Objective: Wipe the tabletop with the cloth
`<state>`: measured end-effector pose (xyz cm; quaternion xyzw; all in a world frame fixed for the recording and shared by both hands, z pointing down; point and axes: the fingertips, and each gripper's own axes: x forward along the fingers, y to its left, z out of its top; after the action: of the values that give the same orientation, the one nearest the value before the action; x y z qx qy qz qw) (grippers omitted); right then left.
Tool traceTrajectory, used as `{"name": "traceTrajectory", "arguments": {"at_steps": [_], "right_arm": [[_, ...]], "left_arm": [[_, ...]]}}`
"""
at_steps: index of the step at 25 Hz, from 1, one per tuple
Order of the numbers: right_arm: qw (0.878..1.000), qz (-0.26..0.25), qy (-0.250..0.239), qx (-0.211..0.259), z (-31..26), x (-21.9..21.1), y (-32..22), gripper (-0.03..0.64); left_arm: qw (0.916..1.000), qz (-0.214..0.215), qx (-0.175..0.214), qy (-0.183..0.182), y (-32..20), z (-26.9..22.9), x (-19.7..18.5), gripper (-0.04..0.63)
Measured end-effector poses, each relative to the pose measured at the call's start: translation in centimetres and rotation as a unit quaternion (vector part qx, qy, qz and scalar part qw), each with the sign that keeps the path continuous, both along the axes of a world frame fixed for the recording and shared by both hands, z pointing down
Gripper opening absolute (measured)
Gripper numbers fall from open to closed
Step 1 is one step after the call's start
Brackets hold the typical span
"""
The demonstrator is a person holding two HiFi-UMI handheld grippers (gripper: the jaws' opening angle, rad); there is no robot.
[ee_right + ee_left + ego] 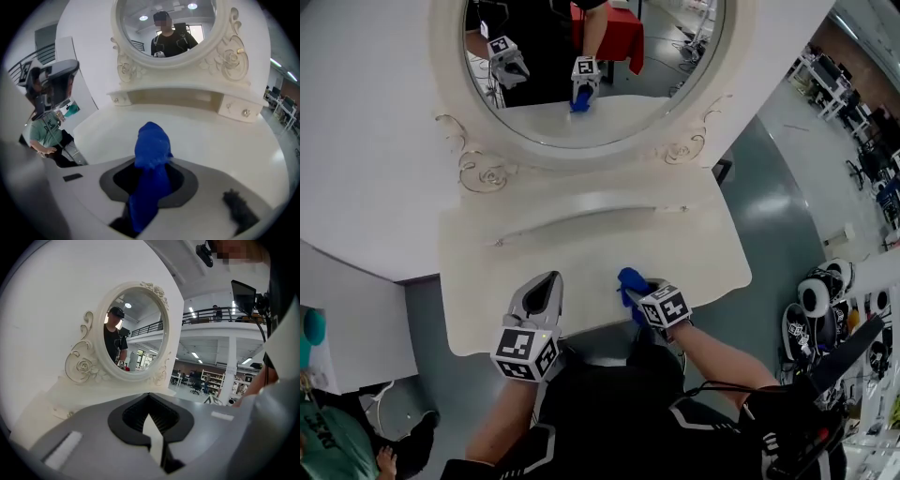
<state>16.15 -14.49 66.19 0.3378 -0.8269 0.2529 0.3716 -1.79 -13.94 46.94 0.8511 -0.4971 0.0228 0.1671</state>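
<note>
A cream-white dressing table (581,248) with a curved front edge stands against a plain white wall (366,141). We see a glossy grey floor (769,216) running round both of its sides. At the back of the table rises an oval mirror in a carved, scrolled cream frame (478,169), and its glass reflects both grippers and a spot of blue. Below the mirror, the right gripper view shows a low shelf with small drawers and a round metal knob (245,112).

Beyond the table, the left gripper view opens onto a big bright hall with shelving, desks and a railed upper gallery (220,312). A person in a green top (44,131) sits off to the table's left.

The right gripper (636,289) is at the front edge of the table, right of the middle. Its jaws are clenched on a bunched bright blue cloth (151,154), whose free end sticks forward over the table. We cannot tell whether the cloth presses on the surface.

The left gripper (551,279) hovers over the front edge just left of the right one, with its jaws closed together and nothing between them.
</note>
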Motion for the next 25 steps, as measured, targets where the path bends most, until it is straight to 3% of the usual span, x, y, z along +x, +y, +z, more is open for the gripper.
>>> {"name": "traceTrajectory", "arguments": {"at_steps": [7,11,15,19,25], "right_arm": [[0.997,-0.016,0.037,0.072,-0.9,1.0,-14.4,0.104],[0.996,-0.024,0.06,0.061,0.0,2.0,-18.5,0.104],[0.997,-0.048,0.046,0.042,1.4,1.3,-17.8,0.104],[0.995,-0.083,0.042,0.047,1.7,1.4,-13.7,0.104],[0.989,-0.145,0.027,0.018,1.7,2.5,-4.9,0.104]], "left_arm": [[0.9992,-0.036,0.002,-0.015,-0.3,-1.2,1.8,0.008],[0.9975,-0.061,0.012,-0.032,-0.5,-2.6,3.1,0.008],[0.9949,-0.091,0.008,-0.044,0.1,-2.8,2.9,0.008],[0.993,-0.11,0.009,-0.041,0.7,-2.6,3.1,0.008],[0.9942,-0.099,0.019,-0.039,0.2,-2.7,5.6,0.008]]}}
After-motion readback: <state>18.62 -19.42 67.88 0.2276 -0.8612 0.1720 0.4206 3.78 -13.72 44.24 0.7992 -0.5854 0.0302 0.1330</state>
